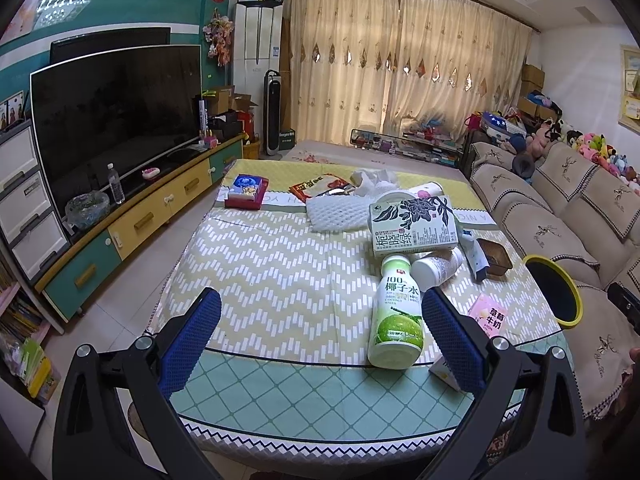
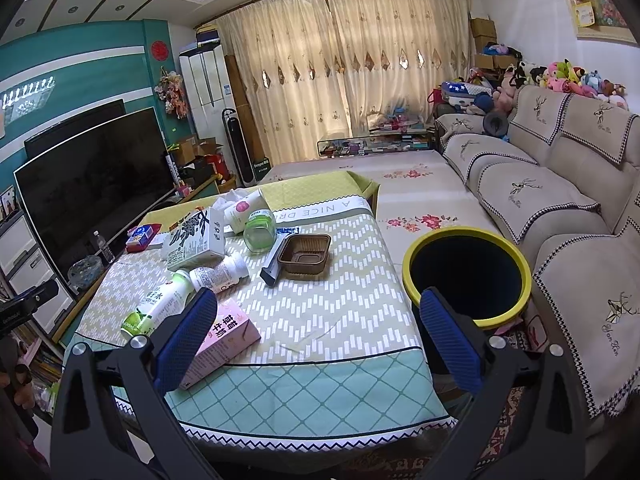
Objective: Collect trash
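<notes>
Over the cluttered table, both grippers spread wide, nothing pinched.

Left gripper (image 1: 322,340): blue mesh-textured pads (image 1: 192,344) far apart, holding nothing, hovering just above the tablecloth (image 1: 280,280). Right gripper (image 2: 320,336): same spread, empty, left pad in front of the pink milk carton (image 2: 228,340); can't tell if touching. Coconut water bottle (image 1: 396,316) lying flat between the left pads, smooth white-and-green plastic, long axis running away from the camera, cap end far, base near. Boxy green-tea carton (image 1: 414,226) lying just past it, beside a tipped white bottle (image 1: 436,266) and a ribbed brown plastic tray (image 2: 306,256). Round yellow-rimmed bin (image 2: 466,276) standing off the table's right edge, by the sofa (image 2: 560,184).
</notes>
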Demonstrator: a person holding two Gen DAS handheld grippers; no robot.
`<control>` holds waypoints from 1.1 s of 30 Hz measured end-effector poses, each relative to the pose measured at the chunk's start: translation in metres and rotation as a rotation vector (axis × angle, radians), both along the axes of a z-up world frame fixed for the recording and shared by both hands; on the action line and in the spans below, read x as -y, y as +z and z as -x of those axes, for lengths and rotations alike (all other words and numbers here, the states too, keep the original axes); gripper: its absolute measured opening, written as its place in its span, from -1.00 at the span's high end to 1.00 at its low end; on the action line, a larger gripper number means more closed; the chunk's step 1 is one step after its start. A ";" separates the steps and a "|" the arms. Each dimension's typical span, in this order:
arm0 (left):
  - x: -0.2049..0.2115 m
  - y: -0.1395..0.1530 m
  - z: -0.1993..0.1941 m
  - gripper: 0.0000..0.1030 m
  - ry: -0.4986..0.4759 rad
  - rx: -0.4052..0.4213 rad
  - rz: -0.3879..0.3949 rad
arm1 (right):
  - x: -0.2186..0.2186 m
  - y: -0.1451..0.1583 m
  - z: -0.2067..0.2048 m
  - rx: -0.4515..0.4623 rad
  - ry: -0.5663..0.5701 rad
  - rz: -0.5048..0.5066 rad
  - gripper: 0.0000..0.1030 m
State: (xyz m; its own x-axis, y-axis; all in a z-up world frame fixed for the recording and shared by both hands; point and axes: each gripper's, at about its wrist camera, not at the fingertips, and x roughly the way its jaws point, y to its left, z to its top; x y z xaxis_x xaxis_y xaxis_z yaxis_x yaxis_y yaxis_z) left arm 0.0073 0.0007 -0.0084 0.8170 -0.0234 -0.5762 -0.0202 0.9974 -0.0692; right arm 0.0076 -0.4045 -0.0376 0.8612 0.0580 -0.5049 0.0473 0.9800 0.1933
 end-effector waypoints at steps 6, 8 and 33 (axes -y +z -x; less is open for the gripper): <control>0.000 -0.001 0.000 -0.93 -0.009 -0.007 0.022 | -0.001 0.000 -0.001 -0.004 0.002 -0.003 -0.88; 0.001 0.000 0.000 -0.93 -0.011 -0.006 0.022 | -0.001 0.000 -0.001 -0.004 0.001 -0.005 -0.88; 0.002 -0.008 -0.007 -0.93 -0.011 -0.041 0.018 | -0.003 -0.007 -0.006 -0.013 0.002 -0.011 -0.88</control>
